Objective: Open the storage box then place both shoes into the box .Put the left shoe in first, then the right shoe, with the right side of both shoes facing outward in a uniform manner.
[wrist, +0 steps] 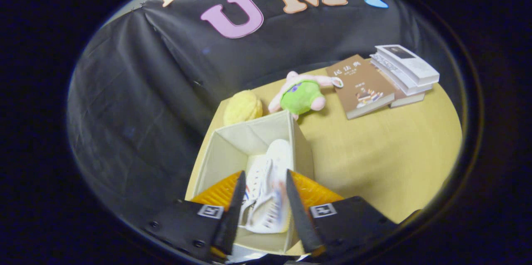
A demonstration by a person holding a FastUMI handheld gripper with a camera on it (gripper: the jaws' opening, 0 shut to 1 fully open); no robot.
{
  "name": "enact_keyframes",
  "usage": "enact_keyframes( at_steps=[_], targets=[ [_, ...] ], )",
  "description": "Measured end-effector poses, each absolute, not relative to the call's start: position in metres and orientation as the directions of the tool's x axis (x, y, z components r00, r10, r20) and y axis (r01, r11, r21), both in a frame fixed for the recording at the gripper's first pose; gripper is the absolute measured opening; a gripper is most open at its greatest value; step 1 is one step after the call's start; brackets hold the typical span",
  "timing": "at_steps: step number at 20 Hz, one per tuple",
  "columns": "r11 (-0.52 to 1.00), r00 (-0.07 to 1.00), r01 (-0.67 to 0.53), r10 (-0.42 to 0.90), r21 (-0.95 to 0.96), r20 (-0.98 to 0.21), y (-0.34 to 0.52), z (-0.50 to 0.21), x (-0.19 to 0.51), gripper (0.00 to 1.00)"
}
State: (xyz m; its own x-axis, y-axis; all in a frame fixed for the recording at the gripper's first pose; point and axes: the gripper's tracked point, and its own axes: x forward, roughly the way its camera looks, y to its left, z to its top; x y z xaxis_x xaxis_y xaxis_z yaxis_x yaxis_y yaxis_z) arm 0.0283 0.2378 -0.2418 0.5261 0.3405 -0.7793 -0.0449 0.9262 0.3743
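Note:
An open cream fabric storage box [232, 144] stands at the near left corner of the yellow table [374, 157]. Inside it lie white lace-up shoes [276, 159], toes pointing toward the box's far wall. They are blurred, and I cannot separate the two clearly. My gripper [265, 172] hangs over the box's near half. Its fingers sit on either side of a white shoe, whose width fills the gap between them. The near wall of the box is hidden under the fingers.
Behind the box lie a yellow plush [243, 107] and a green and pink plush toy [301, 96]. Further right are a brown book [363, 88] and a stack of white books [405, 69]. The table drops off just left of the box.

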Motion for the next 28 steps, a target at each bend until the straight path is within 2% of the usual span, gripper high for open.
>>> enact_keyframes(
  at_steps=[4, 10, 14, 21, 28],
  targets=[
    [0.931, 0.616, -0.102, 0.335, 0.349, -0.713, 0.218, -0.215, 0.035, 1.0],
    [0.944, 0.765, -0.173, 0.307, 0.279, -0.566, 0.168, -0.156, 0.044, 1.0],
    [0.96, 0.841, -0.172, 0.259, 0.22, -0.475, 0.122, -0.117, 0.049, 1.0],
    [0.985, 0.936, -0.147, 0.169, 0.094, -0.308, 0.04, -0.07, 0.054, 1.0],
    [0.996, 0.984, -0.092, 0.091, -0.004, -0.154, -0.022, -0.029, 0.052, 1.0]
  ],
)
